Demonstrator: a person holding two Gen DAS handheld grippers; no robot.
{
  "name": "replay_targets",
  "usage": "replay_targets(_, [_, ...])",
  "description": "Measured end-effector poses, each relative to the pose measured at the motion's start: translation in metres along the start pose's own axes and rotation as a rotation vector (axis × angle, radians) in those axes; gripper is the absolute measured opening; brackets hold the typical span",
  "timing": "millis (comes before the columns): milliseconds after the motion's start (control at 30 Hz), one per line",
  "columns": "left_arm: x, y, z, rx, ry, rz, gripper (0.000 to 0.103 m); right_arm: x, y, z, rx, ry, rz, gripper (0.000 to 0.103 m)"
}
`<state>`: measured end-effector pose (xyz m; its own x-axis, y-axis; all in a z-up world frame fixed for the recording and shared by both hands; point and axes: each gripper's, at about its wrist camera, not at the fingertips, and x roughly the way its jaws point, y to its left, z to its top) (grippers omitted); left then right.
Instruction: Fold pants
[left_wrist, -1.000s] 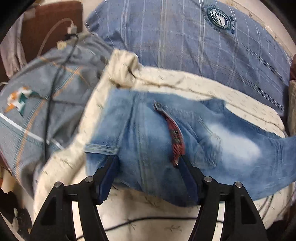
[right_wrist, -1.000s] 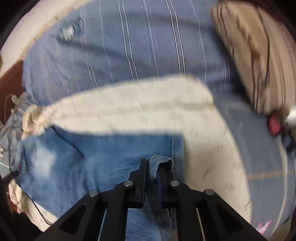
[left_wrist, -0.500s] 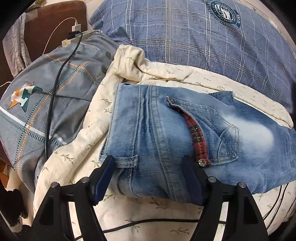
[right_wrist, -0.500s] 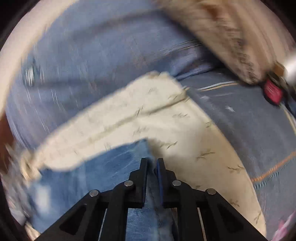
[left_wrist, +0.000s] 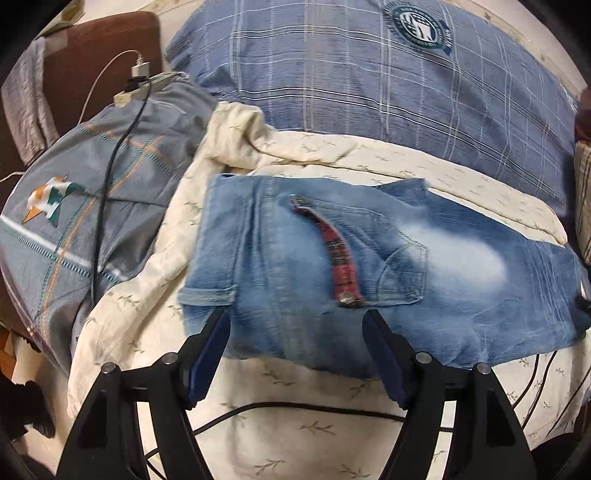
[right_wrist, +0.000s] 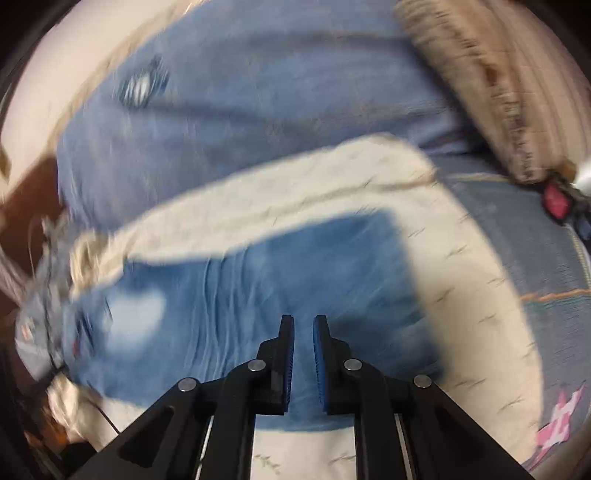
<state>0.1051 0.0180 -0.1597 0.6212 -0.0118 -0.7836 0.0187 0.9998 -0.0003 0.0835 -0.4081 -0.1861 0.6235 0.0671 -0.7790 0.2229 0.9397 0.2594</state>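
Light blue jeans (left_wrist: 295, 266) lie folded across a cream blanket (left_wrist: 295, 435), with a red plaid strip (left_wrist: 341, 258) showing at a pocket. My left gripper (left_wrist: 295, 317) hovers open over the jeans' near edge. Its pads straddle the denim without pressing it. In the blurred right wrist view the jeans (right_wrist: 258, 295) lie flat. My right gripper (right_wrist: 303, 321) is over their middle, shut to a narrow slit. No fold of cloth stands out between its pads.
A blue checked pillow (left_wrist: 369, 92) lies behind the jeans. On the left is a grey pillow (left_wrist: 92, 203) with a power strip (left_wrist: 144, 86) and a black cable (left_wrist: 107, 184). Another black cable (left_wrist: 295, 408) crosses the blanket in front.
The left gripper has drawn back toward the jeans' near edge and its jaws stand a little wider. The right gripper held a fold of denim a second ago; it has swung and now hangs over the flat jeans.
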Motion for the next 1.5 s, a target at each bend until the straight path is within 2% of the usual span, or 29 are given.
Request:
replay_targets(100, [0.027, 0.003, -0.002, 0.004, 0.101, 0.043, 0.075, 0.022, -0.003, -0.015, 0.035, 0.066, -0.014, 0.014])
replay_targets(133, [0.032, 0.006, -0.004, -0.008, 0.119, 0.031, 0.075, 0.022, -0.007, -0.02, 0.056, 0.065, 0.004, 0.013])
replay_targets(200, [0.034, 0.011, -0.007, -0.02, 0.117, 0.014, 0.077, 0.018, -0.014, -0.029, 0.08, 0.07, 0.028, 0.012])
replay_targets(300, [0.029, 0.011, -0.01, -0.004, 0.118, 0.026, 0.077, 0.014, -0.024, -0.039, 0.101, 0.082, 0.065, 0.012])
replay_targets(400, [0.019, 0.018, -0.011, -0.031, 0.106, 0.025, 0.077, 0.004, -0.017, -0.035, 0.09, 0.082, 0.046, 0.012])
replay_targets(533, [0.006, 0.027, -0.004, -0.066, 0.054, 0.056, 0.077, -0.003, 0.017, -0.022, 0.029, 0.033, 0.124, 0.012])
replay_targets(667, [0.012, 0.04, 0.006, -0.102, 0.026, 0.103, 0.077, 0.014, 0.064, -0.01, -0.048, 0.022, 0.177, 0.012])
replay_targets(867, [0.048, 0.046, 0.005, -0.078, 0.09, 0.169, 0.077, 0.062, 0.117, 0.006, -0.076, 0.028, 0.269, 0.012])
replay_targets(933, [0.061, 0.048, 0.002, -0.084, 0.121, 0.169, 0.079, 0.084, 0.125, 0.007, -0.077, 0.059, 0.265, 0.012])
replay_targets(1000, [0.062, 0.05, 0.002, -0.104, 0.118, 0.172, 0.083, 0.104, 0.13, 0.007, -0.071, 0.09, 0.239, 0.012])
replay_targets(1033, [0.061, 0.049, 0.003, -0.094, 0.115, 0.18, 0.083, 0.102, 0.131, 0.007, -0.062, 0.067, 0.246, 0.012])
replay_targets(1133, [0.052, 0.046, 0.004, -0.071, 0.088, 0.197, 0.082, 0.097, 0.133, 0.008, -0.08, 0.083, 0.259, 0.012])
replay_targets(1267, [0.025, 0.039, 0.003, -0.073, 0.029, 0.2, 0.082, 0.074, 0.119, 0.006, -0.052, 0.043, 0.298, 0.012])
replay_targets(1500, [-0.025, 0.006, 0.006, -0.018, -0.083, 0.158, 0.082, 0.013, 0.068, 0.004, 0.038, -0.127, 0.362, 0.012])
